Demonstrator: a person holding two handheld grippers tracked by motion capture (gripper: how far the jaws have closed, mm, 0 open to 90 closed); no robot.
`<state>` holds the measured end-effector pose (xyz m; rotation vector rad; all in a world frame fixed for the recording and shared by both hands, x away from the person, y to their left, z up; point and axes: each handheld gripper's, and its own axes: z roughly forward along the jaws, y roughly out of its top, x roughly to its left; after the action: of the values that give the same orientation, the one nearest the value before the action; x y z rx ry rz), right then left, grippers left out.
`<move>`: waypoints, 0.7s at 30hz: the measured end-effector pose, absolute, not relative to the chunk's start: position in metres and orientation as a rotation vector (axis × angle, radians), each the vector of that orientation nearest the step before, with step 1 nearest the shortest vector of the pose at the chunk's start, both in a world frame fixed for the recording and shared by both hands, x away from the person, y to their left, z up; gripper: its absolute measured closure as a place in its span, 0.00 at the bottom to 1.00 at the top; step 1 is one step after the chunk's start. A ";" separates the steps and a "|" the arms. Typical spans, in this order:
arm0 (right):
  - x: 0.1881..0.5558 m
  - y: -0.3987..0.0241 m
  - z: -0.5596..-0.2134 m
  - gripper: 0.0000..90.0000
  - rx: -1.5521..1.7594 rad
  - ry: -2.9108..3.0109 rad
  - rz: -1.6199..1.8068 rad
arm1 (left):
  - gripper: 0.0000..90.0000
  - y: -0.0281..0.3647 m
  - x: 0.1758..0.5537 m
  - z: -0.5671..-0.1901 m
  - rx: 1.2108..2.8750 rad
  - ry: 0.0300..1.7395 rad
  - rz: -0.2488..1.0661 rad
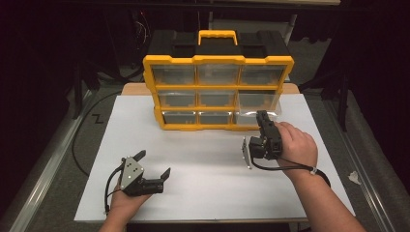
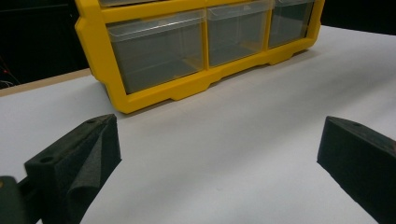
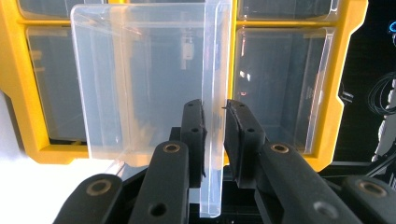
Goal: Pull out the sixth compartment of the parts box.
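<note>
A yellow and black drawer organizer [image 1: 217, 60] stands at the back of the white table, with several clear drawers in rows of three. Its bottom right clear drawer [image 1: 245, 118] sticks out a little from the frame. My right gripper [image 1: 263, 116] is shut on that drawer's front lip. In the right gripper view the clear drawer [image 3: 140, 84] fills the middle, its thin lip pinched between the two black pads of my right gripper [image 3: 215, 112]. My left gripper [image 1: 155, 163] rests at the front left, jaws wide open with nothing between them. In its own view the left gripper [image 2: 217, 154] faces the organizer [image 2: 187, 88] across bare table.
The white table top [image 1: 208, 164] lies between both hands and the organizer. A grey plate [image 1: 246, 153] hangs on the right gripper's side. Black cables trail from both grippers. Dark floor and a metal rail [image 1: 53, 154] border the table at the left.
</note>
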<state>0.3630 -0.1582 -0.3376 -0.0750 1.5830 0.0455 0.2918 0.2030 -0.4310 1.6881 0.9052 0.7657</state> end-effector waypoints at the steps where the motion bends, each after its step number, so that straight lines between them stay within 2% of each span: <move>1: 0.363 -0.158 -0.338 0.89 -0.078 1.582 0.049 | 0.00 0.203 0.292 -0.431 1.688 0.905 0.766; 21: 0.360 -0.161 -0.340 0.89 -0.083 1.574 0.049 | 0.00 0.203 0.291 -0.431 1.682 0.906 0.767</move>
<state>0.3602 -0.1606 -0.3403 -0.0832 1.5740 0.0487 0.2914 0.2034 -0.4309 1.6825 0.9064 0.7671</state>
